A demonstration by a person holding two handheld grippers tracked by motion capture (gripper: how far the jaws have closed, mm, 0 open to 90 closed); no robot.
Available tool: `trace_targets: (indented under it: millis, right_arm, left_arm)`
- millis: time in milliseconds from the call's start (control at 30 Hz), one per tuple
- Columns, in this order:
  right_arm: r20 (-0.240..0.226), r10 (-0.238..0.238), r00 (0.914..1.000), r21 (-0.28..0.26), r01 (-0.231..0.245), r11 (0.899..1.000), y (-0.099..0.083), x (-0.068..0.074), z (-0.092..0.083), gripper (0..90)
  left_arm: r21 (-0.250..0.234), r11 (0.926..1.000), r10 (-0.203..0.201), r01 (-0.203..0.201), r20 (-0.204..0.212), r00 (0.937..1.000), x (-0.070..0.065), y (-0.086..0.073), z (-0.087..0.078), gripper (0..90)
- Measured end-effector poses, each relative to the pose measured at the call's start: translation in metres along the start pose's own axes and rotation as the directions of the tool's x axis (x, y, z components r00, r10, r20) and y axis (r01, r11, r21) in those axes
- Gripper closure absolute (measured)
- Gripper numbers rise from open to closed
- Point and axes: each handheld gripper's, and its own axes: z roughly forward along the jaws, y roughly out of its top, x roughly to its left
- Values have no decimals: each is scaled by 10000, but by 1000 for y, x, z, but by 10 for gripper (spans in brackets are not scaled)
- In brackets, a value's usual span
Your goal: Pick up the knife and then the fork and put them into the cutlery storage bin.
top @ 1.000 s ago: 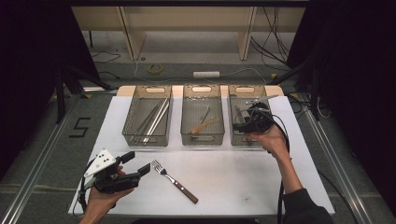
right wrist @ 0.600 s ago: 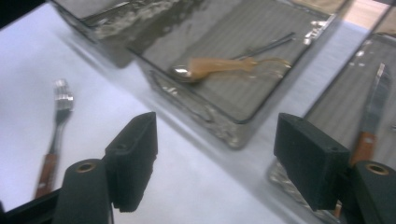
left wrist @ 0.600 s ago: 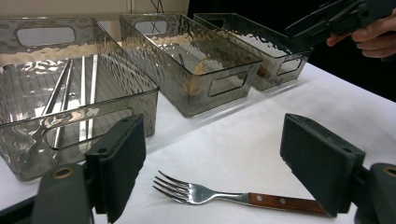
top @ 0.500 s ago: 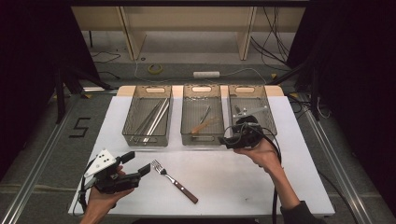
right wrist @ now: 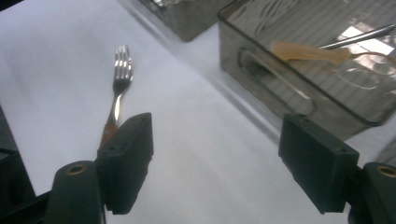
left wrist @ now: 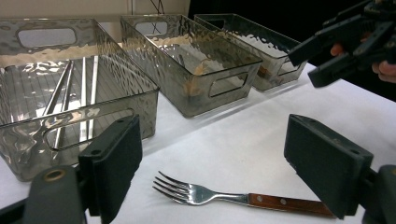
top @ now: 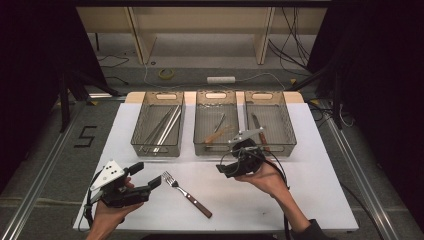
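A fork (top: 187, 194) with a wooden handle lies on the white table (top: 320, 190), tines pointing away from me. My left gripper (top: 145, 175) rests at the front left of the table, open and empty, jaws aimed at the fork (left wrist: 210, 193). My right gripper (top: 223, 168) hovers in front of the middle bin (top: 210, 149), pointing left toward the fork (right wrist: 119, 88). Its jaws have just been opening and stand open with nothing between them. The left gripper view shows the right gripper (left wrist: 322, 56) at its upper right.
Three clear bins stand in a row at the back. The left bin (top: 154, 150) holds long metal utensils. The middle one holds a utensil with a light wooden handle (right wrist: 303, 52). The right bin (top: 287, 145) holds a knife. A floor cable and power strip lie beyond the table.
My right hand has come away from the right bin, toward me and to the left, to the front of the middle bin. The left hand and fork have stayed put.
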Motion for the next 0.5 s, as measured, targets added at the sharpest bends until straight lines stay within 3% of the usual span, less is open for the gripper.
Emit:
trace_targets:
  millis: [333, 500]
  right_arm:
    - [-473, -702, 9964, 499, 726, 9961, -4, 30, 18, 274]
    - [-605, -839, 9946, 850, 889, 9924, -9, 41, 29, 284]
  left_arm:
    - [-30, 10000, -38, 38, -30, 10000, 0, 0, 0, 187]
    - [-29, 10000, -44, 44, -33, 10000, 1, 0, -1, 187]
